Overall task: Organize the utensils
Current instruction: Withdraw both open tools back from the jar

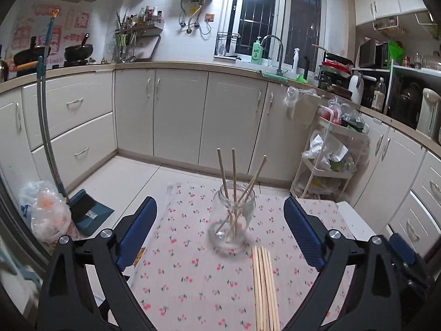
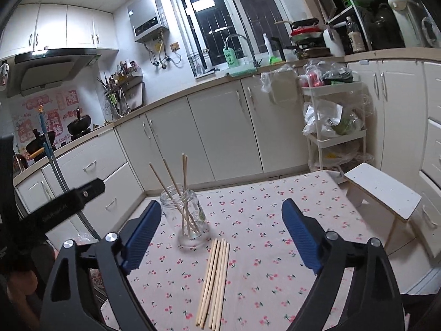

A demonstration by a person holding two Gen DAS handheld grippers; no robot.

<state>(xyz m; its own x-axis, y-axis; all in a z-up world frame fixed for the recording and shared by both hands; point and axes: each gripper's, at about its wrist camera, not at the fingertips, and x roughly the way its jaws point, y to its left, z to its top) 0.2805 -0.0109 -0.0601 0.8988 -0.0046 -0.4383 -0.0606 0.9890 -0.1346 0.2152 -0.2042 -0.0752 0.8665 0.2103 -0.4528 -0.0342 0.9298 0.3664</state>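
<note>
Loose chopsticks: lay lengthwise just ahead of right gripper, jaws apart, empty; left gripper likewise; glass jar beyond; nearer hand unclear.

Handheld grippers: black frames, blue finger pads.

The left gripper and right gripper share one build: black angular arms with triangular cut-outs, each arm with two round silver screws near the finger base. The fingers carry ribbed blue pads. A black bar with small pale lettering and one screw shows in the right view.
</note>
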